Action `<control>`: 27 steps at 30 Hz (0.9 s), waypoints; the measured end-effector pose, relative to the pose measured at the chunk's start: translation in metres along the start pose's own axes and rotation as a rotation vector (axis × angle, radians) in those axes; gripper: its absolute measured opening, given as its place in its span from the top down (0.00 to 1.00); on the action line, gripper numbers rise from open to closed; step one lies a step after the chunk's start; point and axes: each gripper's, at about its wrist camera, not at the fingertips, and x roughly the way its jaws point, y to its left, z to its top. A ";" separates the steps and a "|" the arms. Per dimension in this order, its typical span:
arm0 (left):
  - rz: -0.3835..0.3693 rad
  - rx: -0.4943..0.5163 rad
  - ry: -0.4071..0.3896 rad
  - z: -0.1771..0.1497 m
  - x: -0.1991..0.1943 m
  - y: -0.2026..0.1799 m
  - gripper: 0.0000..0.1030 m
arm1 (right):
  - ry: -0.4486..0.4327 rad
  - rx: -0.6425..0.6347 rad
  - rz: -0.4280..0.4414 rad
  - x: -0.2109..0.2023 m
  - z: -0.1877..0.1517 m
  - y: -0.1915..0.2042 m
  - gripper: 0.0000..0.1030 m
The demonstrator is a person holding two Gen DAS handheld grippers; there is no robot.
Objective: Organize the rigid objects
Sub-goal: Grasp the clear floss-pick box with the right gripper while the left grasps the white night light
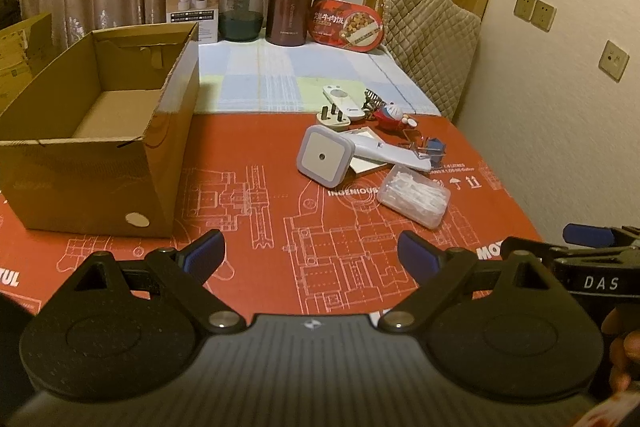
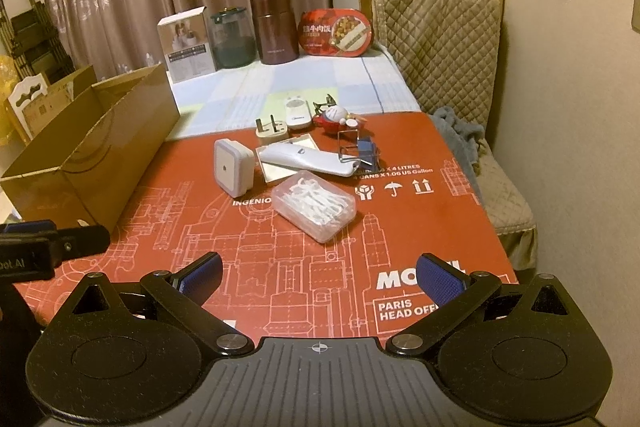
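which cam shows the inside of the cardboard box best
The left wrist view: the cardboard box opens toward it, showing the bare floor and far wall. The right wrist view catches only its outer side and rim.

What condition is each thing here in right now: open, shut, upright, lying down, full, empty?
Cardboard box: open on top, empty.
Left tongs: open, holding nothing.
Right tongs: open, holding nothing.
Clear floss pick case: lying flat, full of picks.
Night light: propped on its edge.
White handheld device: lying on a flat square.
Plug adapter: prongs pointing up.
Brown flask: upright, lid on.
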 end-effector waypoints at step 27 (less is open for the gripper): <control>-0.055 0.120 0.044 0.037 0.126 0.015 0.11 | 0.203 -0.425 0.207 0.161 0.046 -0.019 0.15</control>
